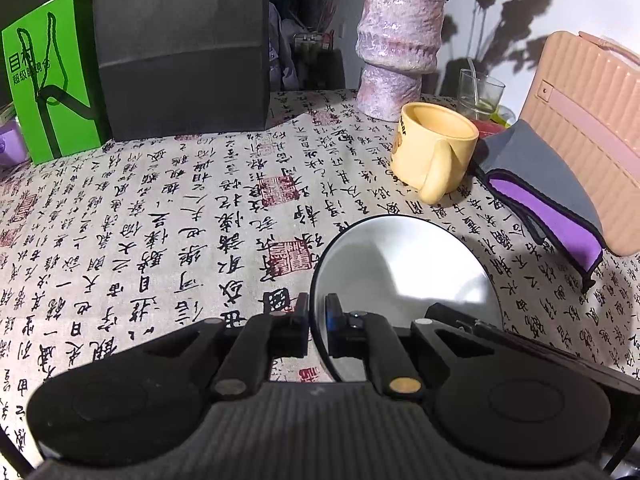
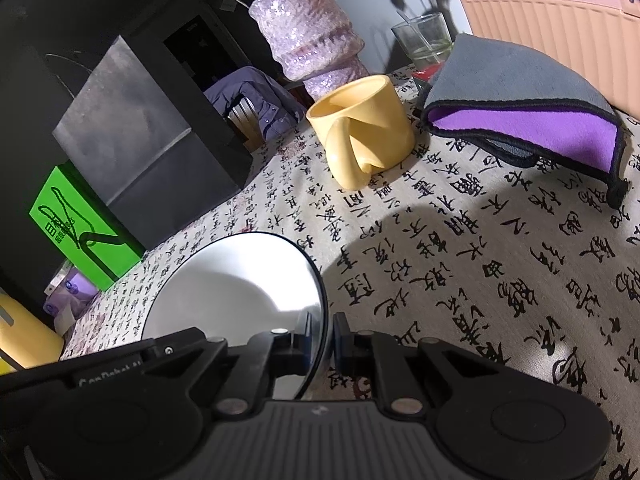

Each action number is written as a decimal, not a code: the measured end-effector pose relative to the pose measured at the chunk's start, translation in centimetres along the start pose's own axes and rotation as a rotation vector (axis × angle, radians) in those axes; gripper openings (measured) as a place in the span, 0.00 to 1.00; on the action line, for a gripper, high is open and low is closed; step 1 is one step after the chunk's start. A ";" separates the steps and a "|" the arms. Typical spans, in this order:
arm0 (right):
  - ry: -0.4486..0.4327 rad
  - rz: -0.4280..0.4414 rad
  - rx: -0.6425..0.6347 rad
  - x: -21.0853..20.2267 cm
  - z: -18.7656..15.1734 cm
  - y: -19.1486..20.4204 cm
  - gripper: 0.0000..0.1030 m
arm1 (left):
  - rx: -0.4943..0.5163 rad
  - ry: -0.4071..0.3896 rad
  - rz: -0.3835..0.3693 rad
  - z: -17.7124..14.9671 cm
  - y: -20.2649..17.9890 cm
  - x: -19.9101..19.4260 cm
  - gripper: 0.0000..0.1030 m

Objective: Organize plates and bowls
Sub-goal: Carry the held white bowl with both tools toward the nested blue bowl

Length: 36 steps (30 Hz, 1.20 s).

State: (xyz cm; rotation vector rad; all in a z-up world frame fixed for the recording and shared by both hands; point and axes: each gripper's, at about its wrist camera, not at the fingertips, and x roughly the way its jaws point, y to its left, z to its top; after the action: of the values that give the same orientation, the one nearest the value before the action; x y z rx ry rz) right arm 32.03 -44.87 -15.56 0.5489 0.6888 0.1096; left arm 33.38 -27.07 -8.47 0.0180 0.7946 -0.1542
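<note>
A white plate with a thin black rim is held above the calligraphy tablecloth. My left gripper is shut on the plate's left rim, one finger on each side of the edge. In the right wrist view the same plate sits at the lower left, and my right gripper is shut on its right rim. Part of the other gripper's black body shows behind the plate in each view. No bowl is in view.
A yellow mug stands beyond the plate, with a purple vase and a glass behind it. A grey and purple cloth leans on a pink case at right. A black bag and green box stand far left.
</note>
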 end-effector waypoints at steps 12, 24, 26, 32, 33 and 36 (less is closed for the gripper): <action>-0.047 -0.009 -0.050 -1.7 0.1 2.1 0.10 | 0.020 -0.038 -0.011 0.2 0.5 -2.3 0.08; -0.072 -0.007 -0.080 -3.6 -0.7 4.5 0.10 | 0.005 -0.066 -0.006 -0.4 2.1 -5.0 0.09; -0.074 -0.005 -0.084 -3.8 -0.9 4.8 0.10 | 0.001 -0.069 -0.006 -0.5 2.4 -5.4 0.09; -0.081 0.004 -0.096 -4.6 -1.4 5.8 0.10 | -0.011 -0.092 -0.007 -0.9 3.2 -6.9 0.09; -0.083 0.005 -0.099 -4.8 -1.6 6.0 0.10 | -0.012 -0.095 -0.007 -1.0 3.4 -7.1 0.09; -0.086 0.009 -0.104 -5.3 -1.9 6.6 0.10 | -0.023 -0.097 -0.010 -1.3 3.8 -7.9 0.08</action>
State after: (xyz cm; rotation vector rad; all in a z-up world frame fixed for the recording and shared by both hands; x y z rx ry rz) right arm 27.25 -39.87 -10.30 0.4545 0.5932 0.1288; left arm 27.57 -22.20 -3.92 -0.0148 0.6994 -0.1541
